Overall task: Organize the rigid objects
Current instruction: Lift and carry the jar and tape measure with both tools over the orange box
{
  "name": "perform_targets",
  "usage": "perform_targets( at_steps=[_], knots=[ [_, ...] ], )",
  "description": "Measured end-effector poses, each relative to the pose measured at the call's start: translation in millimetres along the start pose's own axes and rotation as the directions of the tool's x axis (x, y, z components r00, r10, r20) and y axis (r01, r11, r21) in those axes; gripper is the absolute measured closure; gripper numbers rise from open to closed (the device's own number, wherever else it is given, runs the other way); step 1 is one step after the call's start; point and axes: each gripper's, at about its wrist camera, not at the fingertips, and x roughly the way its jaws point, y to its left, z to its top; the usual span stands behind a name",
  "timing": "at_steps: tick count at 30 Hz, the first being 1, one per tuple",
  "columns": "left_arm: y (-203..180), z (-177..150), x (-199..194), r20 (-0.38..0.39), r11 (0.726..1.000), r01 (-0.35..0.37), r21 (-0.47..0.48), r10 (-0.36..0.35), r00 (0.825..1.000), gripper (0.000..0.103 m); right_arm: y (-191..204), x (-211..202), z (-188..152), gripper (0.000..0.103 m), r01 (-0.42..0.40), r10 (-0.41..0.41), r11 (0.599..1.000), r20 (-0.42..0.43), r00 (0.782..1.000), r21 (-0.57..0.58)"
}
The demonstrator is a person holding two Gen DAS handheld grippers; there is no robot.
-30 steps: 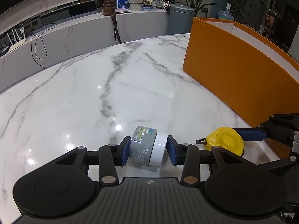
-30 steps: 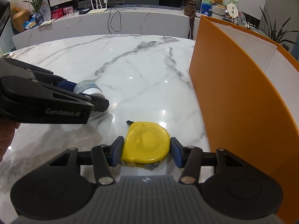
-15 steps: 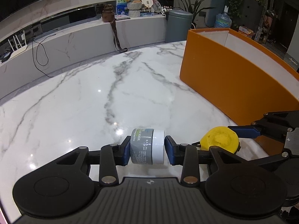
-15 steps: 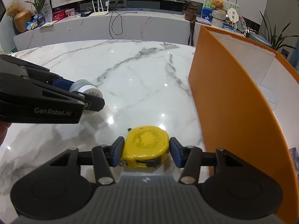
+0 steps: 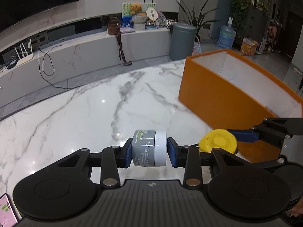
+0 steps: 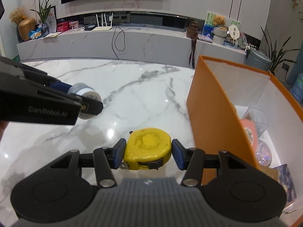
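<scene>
My left gripper is shut on a small grey jar with a white lid and holds it on its side above the marble table. The jar also shows in the right wrist view. My right gripper is shut on a yellow tape measure, lifted above the table; it also shows in the left wrist view. An open orange box with white inner walls stands to the right of both grippers.
Inside the orange box lie a clear case, a pink card, a glittery round thing and a booklet. A phone lies at the lower left. A long counter with clutter runs behind the table.
Both grippers have risen with their objects off the table. The jar has turned level between the left fingers. The inside of the orange box has come into view.
</scene>
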Motion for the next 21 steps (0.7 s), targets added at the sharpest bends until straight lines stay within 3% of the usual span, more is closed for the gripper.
perform_targets(
  at_steps=[9, 21],
  knots=[
    [-12, 26, -24, 0.075, 1.000, 0.003, -0.026, -0.001, 0.997, 0.061, -11, -20, 9, 0.051, 0.017, -0.017, 1.000, 0.054, 0.998, -0.001],
    [-44, 56, -43, 0.185, 0.994, 0.090, -0.070, -0.076, 0.980, 0.061, -46, -59, 24, 0.051, 0.043, -0.057, 0.995, 0.152, 0.987, 0.093]
  ],
)
